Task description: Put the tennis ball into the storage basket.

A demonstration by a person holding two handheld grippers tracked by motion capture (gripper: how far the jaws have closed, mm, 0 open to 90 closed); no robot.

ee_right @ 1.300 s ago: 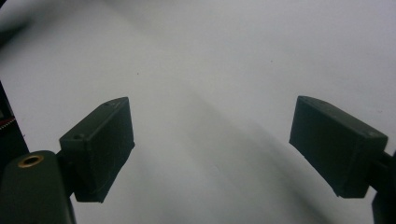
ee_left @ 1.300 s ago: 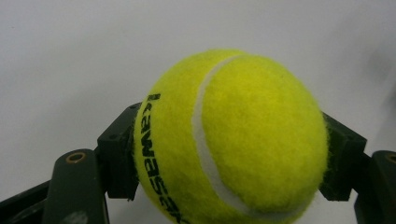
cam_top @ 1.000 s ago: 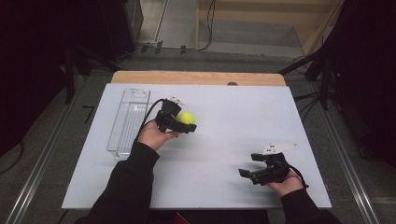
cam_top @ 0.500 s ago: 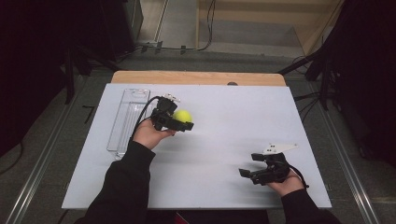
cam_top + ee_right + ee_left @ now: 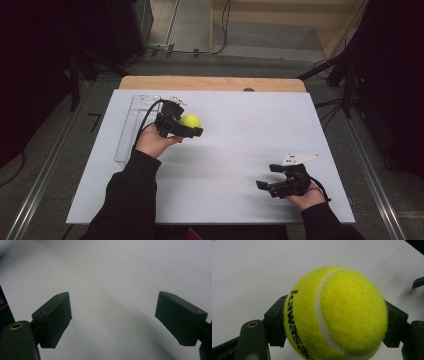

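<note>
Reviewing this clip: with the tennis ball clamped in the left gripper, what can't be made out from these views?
- Tennis ball lettering: left gripper view, curves off the ball's side, partly unreadable.
- Left gripper pads: left gripper view, covered by the ball.
- Clear tray: high view, contents too faint to tell; hand and gripper hide its near-right part.

Left gripper (image 5: pixel 336 322): the two black jaws rise from the bottom edge and press on opposite sides of a yellow tennis ball (image 5: pixel 342 315), which sits squarely between them. The ball shows a curved white seam down its front and black lettering on its left flank, printed sideways and too partial to read with confidence. Behind it lies the plain white worktop (image 5: pixel 249 270); a dark object (image 5: pixel 418 282) cuts in at the right edge, blurred, possibly part of the other gripper.
</note>
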